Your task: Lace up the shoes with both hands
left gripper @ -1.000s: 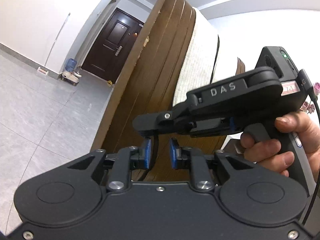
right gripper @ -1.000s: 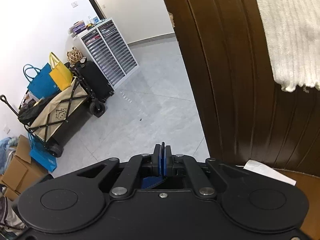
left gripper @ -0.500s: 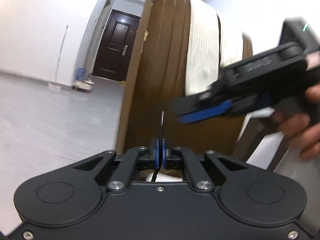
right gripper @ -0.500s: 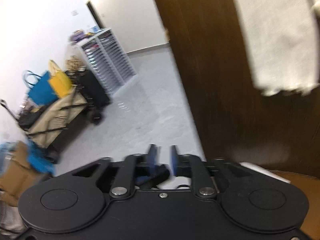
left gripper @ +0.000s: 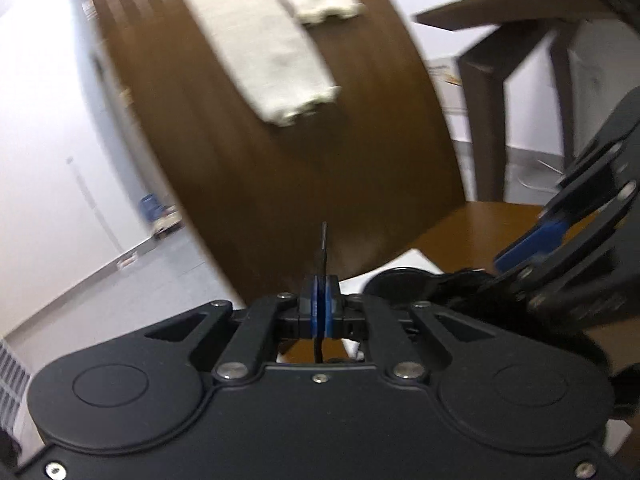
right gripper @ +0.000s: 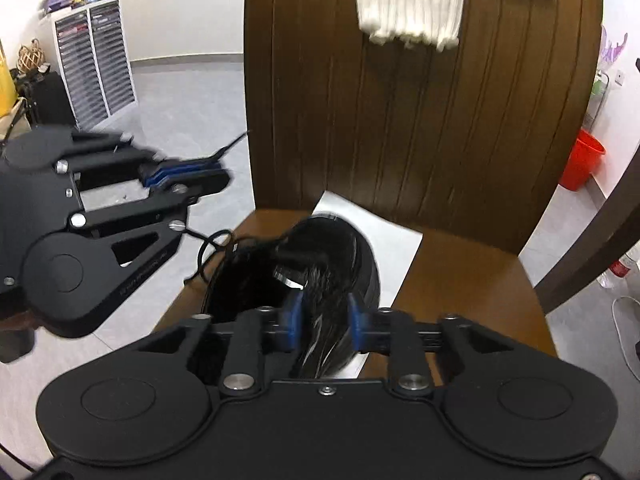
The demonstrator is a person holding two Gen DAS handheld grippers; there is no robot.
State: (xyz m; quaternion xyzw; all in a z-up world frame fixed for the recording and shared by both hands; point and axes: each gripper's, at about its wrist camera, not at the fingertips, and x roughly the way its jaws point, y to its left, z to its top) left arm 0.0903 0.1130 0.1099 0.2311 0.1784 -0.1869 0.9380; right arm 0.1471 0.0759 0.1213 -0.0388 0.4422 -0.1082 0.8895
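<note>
While your left tool (left gripper: 320, 300) keeps its blue pads pressed together on the thin black shoelace (left gripper: 323, 246), whose stiff tip sticks up past them, your right tool (right gripper: 322, 322) hangs over the black shoe (right gripper: 320, 256) with jaws parted; they have just been closing, with nothing pinched between them. That shoe lies on a white paper sheet (right gripper: 384, 236) on the brown wooden chair seat (right gripper: 472, 280), near the slatted backrest (right gripper: 420, 100).
</note>
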